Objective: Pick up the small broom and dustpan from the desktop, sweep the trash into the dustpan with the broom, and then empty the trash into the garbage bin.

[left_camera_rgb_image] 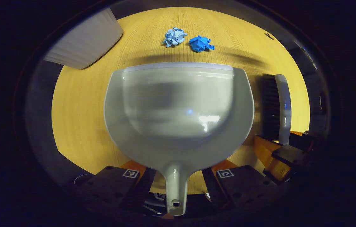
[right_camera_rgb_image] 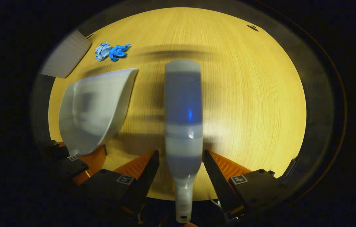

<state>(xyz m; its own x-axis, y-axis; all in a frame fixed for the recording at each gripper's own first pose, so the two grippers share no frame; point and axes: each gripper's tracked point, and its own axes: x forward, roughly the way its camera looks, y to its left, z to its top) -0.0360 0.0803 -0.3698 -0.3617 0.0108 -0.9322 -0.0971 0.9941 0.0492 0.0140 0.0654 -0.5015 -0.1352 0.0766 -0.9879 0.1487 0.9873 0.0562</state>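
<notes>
Left gripper (left_camera_rgb_image: 178, 176) straddles the dustpan (left_camera_rgb_image: 178, 110) handle, right gripper (right_camera_rgb_image: 181, 170) the broom (right_camera_rgb_image: 183, 119) handle, grip unclear; trash (left_camera_rgb_image: 186, 39) at twelve o'clock.

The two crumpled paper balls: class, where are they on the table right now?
In the left gripper view, the two crumpled paper balls lie side by side on the wooden table, just beyond the dustpan lip, with a white ridged object to their left.

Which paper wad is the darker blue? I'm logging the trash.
The darker wad lies right of the pale one in the left gripper view, both beyond the dustpan.
</notes>
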